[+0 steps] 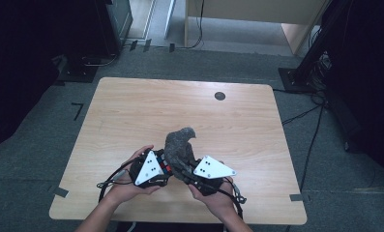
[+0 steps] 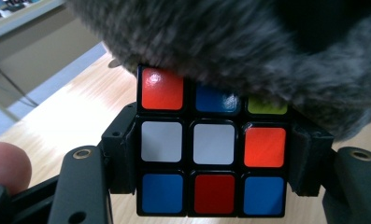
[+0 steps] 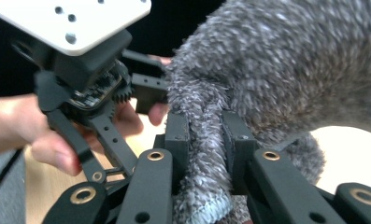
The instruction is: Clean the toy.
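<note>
Cloth (image 3: 267, 70) pinched by right gripper (image 3: 205, 140); left gripper (image 2: 213, 168) clamps cube (image 2: 213, 154) (firmly): wipe gently, cube steady.

From the high view I get a dim room: the surface (image 1: 131, 116) is evenly lit from above, while the floor falls to black at nine and three o'clock. Shadows are soft. My left gripper view is sharp on the cube (image 2: 212, 158), with glare on its orange tile at eleven o'clock. The grey cloth (image 3: 276, 70) blurs close up, and the background at three o'clock washes out.
</note>
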### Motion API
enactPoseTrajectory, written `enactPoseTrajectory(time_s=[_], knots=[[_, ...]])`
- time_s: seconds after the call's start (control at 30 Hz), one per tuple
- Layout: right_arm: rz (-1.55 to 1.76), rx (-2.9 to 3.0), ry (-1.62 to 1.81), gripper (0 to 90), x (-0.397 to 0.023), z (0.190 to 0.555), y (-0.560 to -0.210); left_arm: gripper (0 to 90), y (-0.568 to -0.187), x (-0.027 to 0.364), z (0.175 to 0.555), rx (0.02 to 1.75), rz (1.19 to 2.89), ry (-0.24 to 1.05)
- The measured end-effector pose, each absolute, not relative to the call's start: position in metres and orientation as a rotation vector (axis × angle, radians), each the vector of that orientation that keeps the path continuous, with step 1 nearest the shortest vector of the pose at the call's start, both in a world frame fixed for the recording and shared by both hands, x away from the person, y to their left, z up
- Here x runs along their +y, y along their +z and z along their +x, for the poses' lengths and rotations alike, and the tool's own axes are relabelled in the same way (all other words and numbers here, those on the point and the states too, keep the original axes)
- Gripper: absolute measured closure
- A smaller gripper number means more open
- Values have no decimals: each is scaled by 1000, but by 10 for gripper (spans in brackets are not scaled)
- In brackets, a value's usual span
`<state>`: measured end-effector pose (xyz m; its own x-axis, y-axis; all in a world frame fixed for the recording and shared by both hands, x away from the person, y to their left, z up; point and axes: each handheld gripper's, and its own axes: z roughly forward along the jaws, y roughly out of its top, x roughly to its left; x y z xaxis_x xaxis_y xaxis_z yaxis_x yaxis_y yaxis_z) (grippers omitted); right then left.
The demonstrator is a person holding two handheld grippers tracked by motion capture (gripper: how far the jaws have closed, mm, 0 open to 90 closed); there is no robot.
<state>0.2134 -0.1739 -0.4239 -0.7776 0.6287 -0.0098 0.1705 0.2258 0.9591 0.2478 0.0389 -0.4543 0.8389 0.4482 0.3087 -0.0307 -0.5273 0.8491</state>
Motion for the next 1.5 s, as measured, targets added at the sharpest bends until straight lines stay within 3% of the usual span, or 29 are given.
enactPoseTrajectory(time_s=[0.1, 0.17, 0.33, 0.5, 0.73, 0.97, 1.33, 1.43, 1.5], knots=[[872, 2065, 1539, 768, -187, 223, -427, 343, -454, 43, 250, 320, 1993, 542], [950, 2045, 1568, 768, -198, 228, -430, 343, -452, 43, 250, 322, 1989, 553], [833, 2062, 1673, 763, -192, 220, -422, 343, -447, 48, 248, 300, 1930, 514], [994, 2022, 1642, 764, -206, 230, -425, 343, -447, 56, 253, 342, 1878, 494], [910, 2051, 1695, 762, -199, 224, -420, 343, -445, 59, 252, 339, 1855, 477], [1206, 1980, 1317, 762, -238, 258, -460, 342, -467, 51, 272, 542, 1881, 532], [1423, 1909, 1084, 759, -279, 287, -494, 342, -481, 50, 288, 712, 1912, 578], [1457, 1873, 1034, 688, -289, 291, -498, 341, -486, 50, 293, 780, 1930, 604], [1461, 1883, 1042, 495, -293, 292, -500, 340, -491, 50, 296, 823, 1946, 626]])
